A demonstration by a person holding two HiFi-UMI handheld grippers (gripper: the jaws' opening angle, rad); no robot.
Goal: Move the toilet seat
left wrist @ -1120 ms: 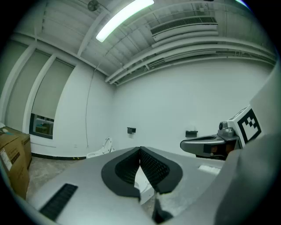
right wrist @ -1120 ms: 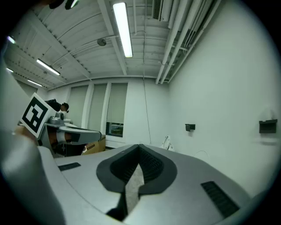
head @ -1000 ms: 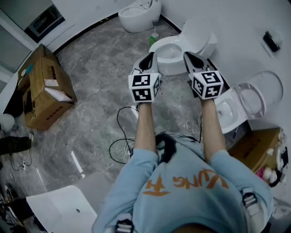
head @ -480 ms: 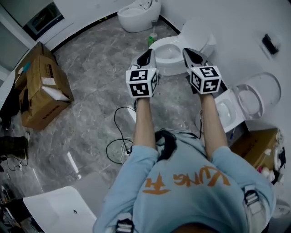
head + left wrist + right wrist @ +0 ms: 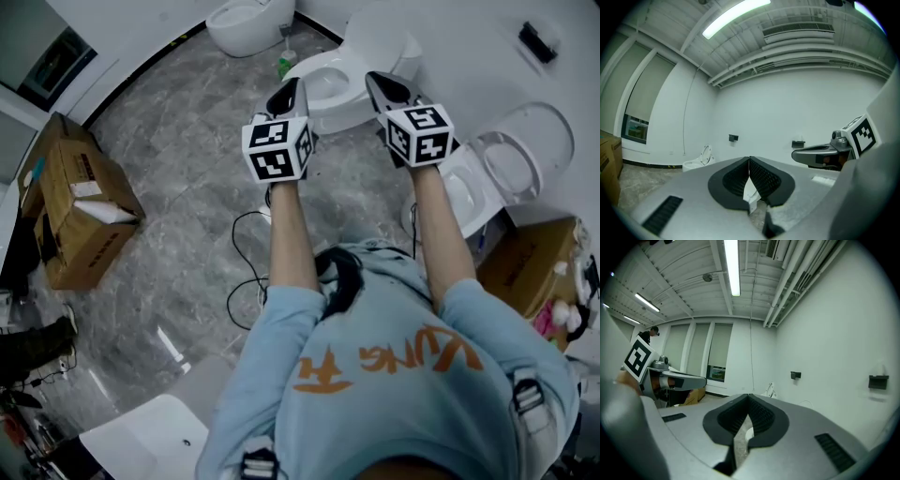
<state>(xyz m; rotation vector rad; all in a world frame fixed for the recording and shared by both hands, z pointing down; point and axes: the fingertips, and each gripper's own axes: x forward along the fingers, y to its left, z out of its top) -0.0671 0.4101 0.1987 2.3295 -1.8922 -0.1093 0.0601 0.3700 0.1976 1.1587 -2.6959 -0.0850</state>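
toilet seat [image 5: 380,39]: the raised white flap at the back of an open toilet [image 5: 323,98], at 12 o'clock in the head view; seat and lid cannot be told apart.
left tongs [image 5: 286,94]: pads pressed together on nothing, tips over the bowl's near left rim. No view shows whether they touch it.
right tongs [image 5: 380,86]: likewise closed and empty, tips over the bowl's right side, just below the flap.
head view only: the whole floor layout. A second toilet [image 5: 469,192] sits at 2 o'clock with its own ring seat up. A third toilet [image 5: 239,17] and a green bottle [image 5: 287,64] are at 11 o'clock. A cardboard box [image 5: 75,211] lies at 9 o'clock, another box [image 5: 530,272] at 4 o'clock, and a black cable [image 5: 246,272] trails by the person's left arm.
left gripper view only: the closed left tongs [image 5: 749,159], with a sliver of white showing in the gap below the pads. The right tongs [image 5: 820,154] are at 3 o'clock, and a dark wall fitting [image 5: 733,137] hangs on the far wall.
right gripper view only: the closed right tongs [image 5: 749,397], the left tongs [image 5: 675,380] at 9 o'clock, a ceiling light [image 5: 732,266] at 12 o'clock, and tall windows behind.
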